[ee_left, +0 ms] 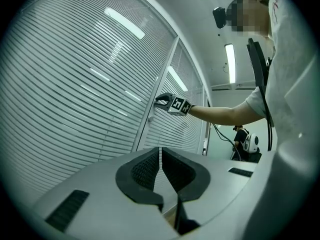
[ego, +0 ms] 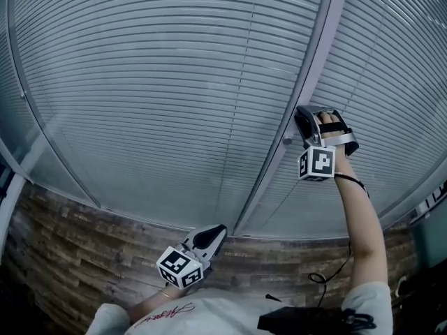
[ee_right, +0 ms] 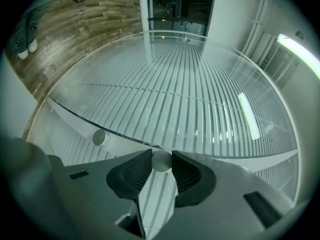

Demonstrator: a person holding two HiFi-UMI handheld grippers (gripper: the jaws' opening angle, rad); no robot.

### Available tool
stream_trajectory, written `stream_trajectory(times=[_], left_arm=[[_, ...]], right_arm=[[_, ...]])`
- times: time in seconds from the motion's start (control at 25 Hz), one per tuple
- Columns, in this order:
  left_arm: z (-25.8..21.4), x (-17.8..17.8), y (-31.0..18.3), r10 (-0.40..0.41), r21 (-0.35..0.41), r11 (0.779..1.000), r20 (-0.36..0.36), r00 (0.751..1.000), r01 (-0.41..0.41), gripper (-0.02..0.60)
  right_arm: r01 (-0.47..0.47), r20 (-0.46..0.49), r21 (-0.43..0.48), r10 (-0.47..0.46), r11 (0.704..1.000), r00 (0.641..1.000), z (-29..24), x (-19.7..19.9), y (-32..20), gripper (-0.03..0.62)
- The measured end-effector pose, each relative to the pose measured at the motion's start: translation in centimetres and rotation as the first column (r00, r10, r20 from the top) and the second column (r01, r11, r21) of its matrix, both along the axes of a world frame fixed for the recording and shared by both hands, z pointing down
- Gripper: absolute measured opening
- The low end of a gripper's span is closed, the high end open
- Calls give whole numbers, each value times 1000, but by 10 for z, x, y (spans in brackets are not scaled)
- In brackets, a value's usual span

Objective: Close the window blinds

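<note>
Right gripper (ee_right: pixel 161 154) is clamped on a small round knob (ee_right: pixel 161 163), one pad on each side, with the knob's rounded end facing the camera. The knob sits on the pale post (ee_right: pixel 75 121) between two glazed panels. A second knob (ee_right: pixel 99 137) stands at 10 o'clock from it on the same post. In the head view this gripper is at 2 o'clock, held up on a raised arm against the post. Blinds (ego: pixel 154 82) fill both panels behind the glass. Their slats are long and level, their long axis running from 9 to 3 o'clock across each panel. Left gripper (ee_left: pixel 160 151) hangs low at 6 o'clock in the head view, its jaws together with nothing between them, pointing toward the foot of the post.
</note>
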State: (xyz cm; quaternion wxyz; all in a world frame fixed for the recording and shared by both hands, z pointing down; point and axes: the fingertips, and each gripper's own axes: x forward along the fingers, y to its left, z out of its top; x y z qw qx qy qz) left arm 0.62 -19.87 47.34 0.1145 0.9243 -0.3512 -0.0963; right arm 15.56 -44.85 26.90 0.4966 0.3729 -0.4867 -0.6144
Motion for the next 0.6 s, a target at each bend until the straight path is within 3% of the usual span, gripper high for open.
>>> stream_trajectory(times=[0.32,0.48,0.6], left_arm=[[-4,-1,3,-2,13,1000,3,1000,2,29],[-2,-2,3,-6,13,1000,4,1000,6,29],[-3,-3,5,-6,15,1000,4,1000,6,29]], right_arm=[[-13,42,4,13,1000,999,-1,0,1,133],[-37,179,28,31,999,983,0,4,1,132],[-24,360,20,15,1000,933,-3,5,8,132]])
